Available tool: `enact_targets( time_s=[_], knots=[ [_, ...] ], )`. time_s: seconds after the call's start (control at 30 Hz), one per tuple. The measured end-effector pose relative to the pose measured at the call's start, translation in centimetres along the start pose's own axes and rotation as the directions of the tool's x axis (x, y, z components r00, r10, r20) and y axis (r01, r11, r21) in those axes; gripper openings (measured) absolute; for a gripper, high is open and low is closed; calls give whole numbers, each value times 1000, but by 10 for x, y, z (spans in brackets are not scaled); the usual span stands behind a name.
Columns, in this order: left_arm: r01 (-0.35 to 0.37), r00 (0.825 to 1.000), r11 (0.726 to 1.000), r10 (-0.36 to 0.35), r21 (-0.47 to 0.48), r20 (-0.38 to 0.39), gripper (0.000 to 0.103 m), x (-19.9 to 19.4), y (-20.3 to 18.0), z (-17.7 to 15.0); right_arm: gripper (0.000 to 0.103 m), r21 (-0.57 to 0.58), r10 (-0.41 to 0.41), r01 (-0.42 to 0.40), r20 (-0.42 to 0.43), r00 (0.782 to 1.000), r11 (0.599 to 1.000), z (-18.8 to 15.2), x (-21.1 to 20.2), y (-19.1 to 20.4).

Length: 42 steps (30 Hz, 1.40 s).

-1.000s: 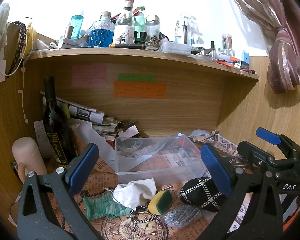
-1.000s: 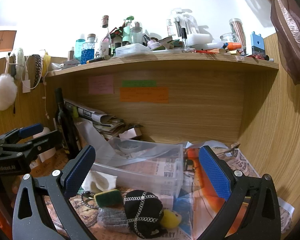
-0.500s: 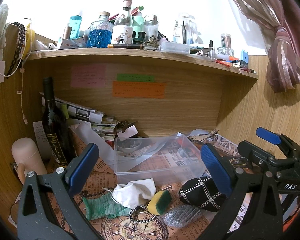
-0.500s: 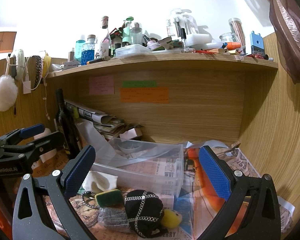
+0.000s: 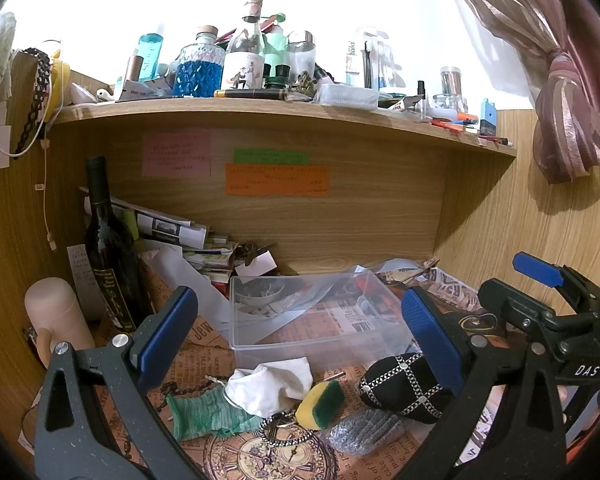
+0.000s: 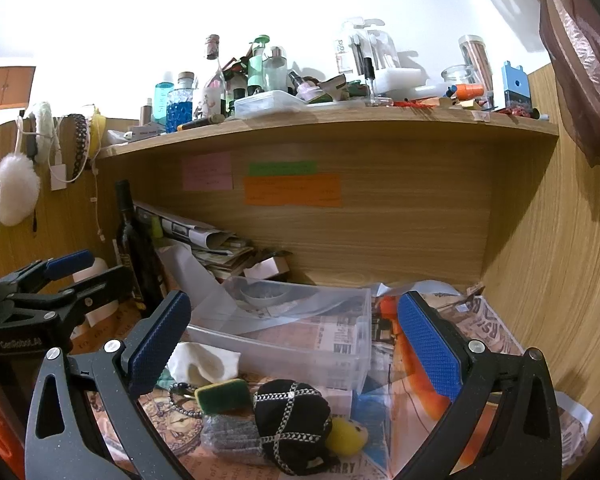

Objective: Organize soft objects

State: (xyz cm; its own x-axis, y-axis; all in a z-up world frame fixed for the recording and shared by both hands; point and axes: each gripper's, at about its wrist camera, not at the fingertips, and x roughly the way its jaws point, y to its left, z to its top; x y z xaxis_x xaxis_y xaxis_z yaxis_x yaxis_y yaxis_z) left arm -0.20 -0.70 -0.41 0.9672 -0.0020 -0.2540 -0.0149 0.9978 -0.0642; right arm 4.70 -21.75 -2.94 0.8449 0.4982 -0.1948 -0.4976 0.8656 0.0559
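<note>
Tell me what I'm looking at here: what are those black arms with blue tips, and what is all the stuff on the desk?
Those are two hand-held grippers; a person works them, with no robot arm. Each carries a camera looking forward along its own fingers, so one picture belongs to the left gripper, the other to the right gripper. Both are open and hold nothing. On the paper-covered desk stands a clear plastic box. In front of it lie a white cloth, a green knit cloth, a yellow-green sponge, a steel scourer and a black studded pouch.
</note>
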Motion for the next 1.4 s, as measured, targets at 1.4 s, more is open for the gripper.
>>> enact_targets(
  time_s=[1.4],
  knots=[
    [52, 979, 998, -55, -20, -197, 103, 45, 10, -37, 103, 54, 65, -58, -156, 986, 997, -35, 34, -12]
  ],
)
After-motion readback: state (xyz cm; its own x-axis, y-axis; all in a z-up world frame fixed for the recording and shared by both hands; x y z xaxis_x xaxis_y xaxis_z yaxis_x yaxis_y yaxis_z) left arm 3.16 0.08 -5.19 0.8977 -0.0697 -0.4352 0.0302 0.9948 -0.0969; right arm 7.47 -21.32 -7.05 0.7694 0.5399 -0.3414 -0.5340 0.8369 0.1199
